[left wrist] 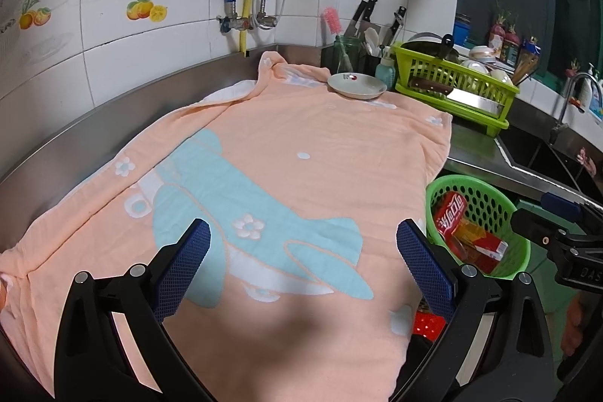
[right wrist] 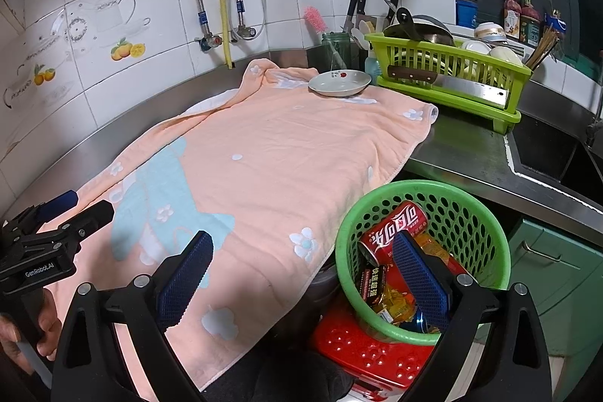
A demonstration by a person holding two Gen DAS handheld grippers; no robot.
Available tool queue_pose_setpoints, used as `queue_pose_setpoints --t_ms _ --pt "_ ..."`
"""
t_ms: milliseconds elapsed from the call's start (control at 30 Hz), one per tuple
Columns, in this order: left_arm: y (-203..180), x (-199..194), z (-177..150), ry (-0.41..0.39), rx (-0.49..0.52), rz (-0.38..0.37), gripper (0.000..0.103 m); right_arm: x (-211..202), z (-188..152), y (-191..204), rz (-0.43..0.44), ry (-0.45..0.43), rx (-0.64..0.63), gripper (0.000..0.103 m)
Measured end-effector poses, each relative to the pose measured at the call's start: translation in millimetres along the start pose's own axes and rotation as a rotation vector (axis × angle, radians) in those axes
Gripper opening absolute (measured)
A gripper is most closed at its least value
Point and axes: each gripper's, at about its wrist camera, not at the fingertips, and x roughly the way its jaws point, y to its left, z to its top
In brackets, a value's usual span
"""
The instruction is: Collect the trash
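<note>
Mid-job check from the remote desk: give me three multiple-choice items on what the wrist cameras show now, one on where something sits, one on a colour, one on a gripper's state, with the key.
1. Where is the red cola can?
A. On the towel
B. In the round basket
C. In the dish rack

2. What colour is the round basket?
A. Green
B. Blue
C. White

3. How do the right gripper's jaws stand?
A. Shut on the can
B. Shut on nothing
C. Open, holding nothing

Key:
1 B: the red cola can lies inside the round basket among wrappers.
2 A: its perforated wall is green.
3 C: the right gripper shows its fingers wide apart, with only the towel and the basket between them.
</note>
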Motion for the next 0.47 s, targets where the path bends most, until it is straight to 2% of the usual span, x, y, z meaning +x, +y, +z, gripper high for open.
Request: queue_pose_setpoints --t_ms 467 --pt "1.6 0.6 0.4 0.004 -0.004 0.005 0.098 0.8 -0.4 1.1 0.001 0.001 0.0 0.093"
